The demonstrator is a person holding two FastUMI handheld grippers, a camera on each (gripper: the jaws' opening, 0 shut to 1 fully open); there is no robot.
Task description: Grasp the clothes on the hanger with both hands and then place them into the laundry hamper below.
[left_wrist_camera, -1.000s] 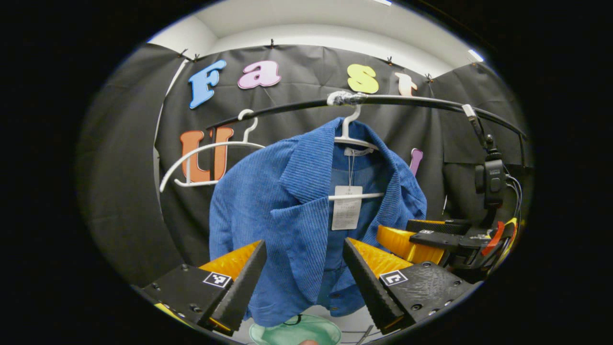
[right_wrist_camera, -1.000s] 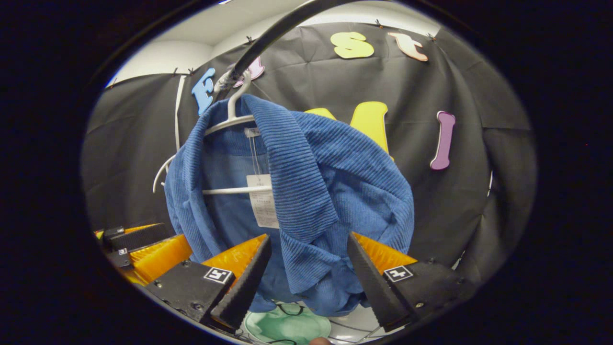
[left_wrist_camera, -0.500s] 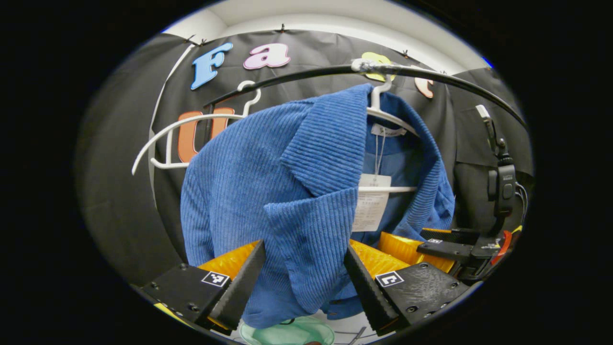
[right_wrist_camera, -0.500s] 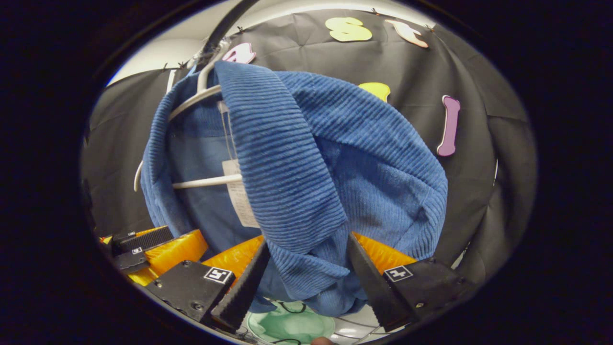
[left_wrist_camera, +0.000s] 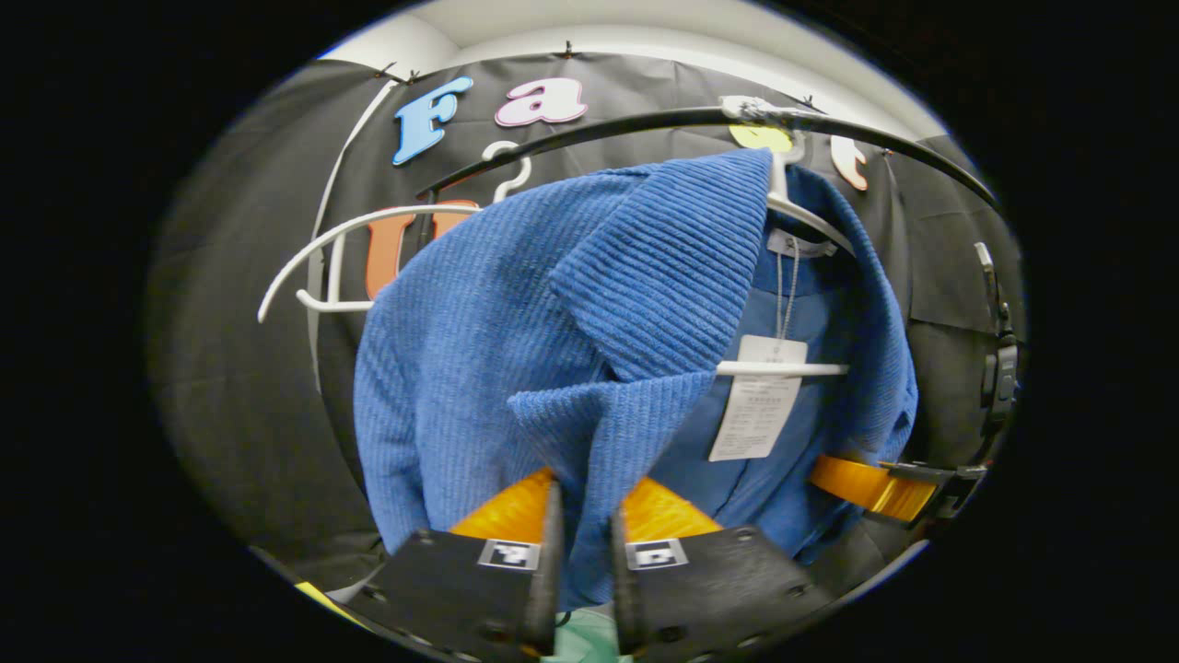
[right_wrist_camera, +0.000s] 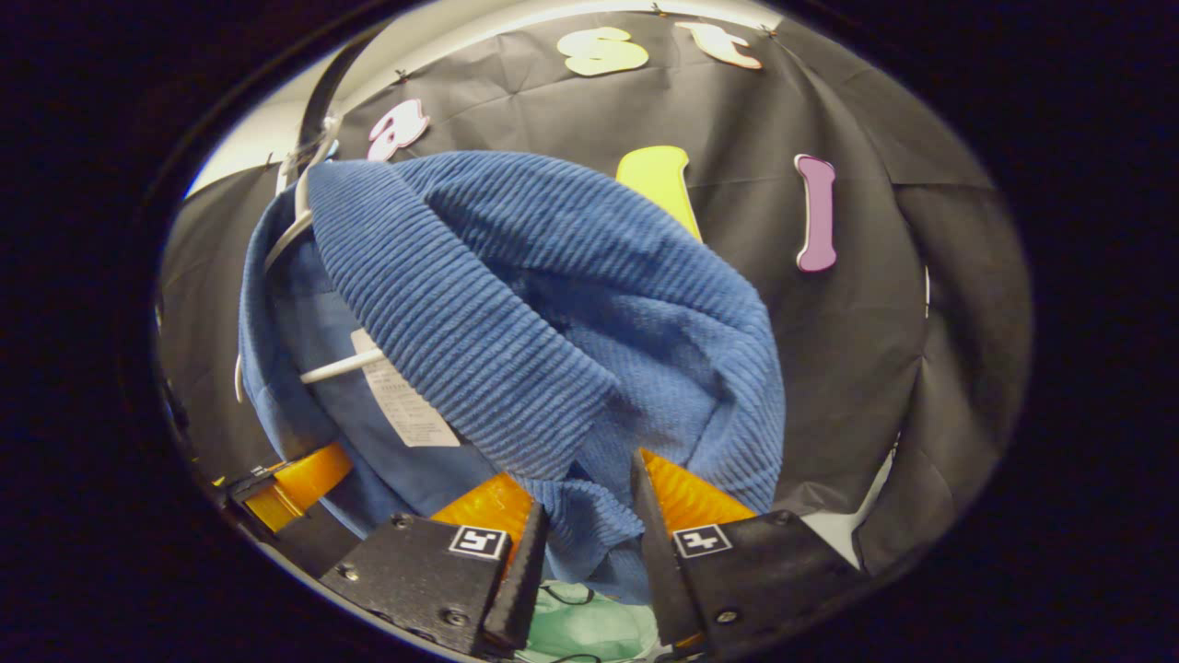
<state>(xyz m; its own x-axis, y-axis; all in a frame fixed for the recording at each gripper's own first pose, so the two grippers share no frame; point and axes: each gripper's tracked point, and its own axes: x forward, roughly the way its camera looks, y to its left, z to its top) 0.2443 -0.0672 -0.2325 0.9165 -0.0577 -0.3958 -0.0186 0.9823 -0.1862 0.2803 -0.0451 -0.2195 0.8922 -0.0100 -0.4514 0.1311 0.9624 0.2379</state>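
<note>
Hanging from a white hanger (left_wrist_camera: 792, 207) on the rail (left_wrist_camera: 645, 120), the blue jacket (left_wrist_camera: 516, 313) is pinched at its front edges: the left gripper (left_wrist_camera: 582, 552) and right gripper (right_wrist_camera: 587, 534) are each closed on cloth at 6 o'clock.

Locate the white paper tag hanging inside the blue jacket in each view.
Left gripper view: white paper tag right of centre, under the white hanger's crossbar.
Right gripper view: tag left of centre, partly behind the blue corduroy jacket's lapel.
Shared landmark: the crossbar, which the tag hangs across in both.
</note>
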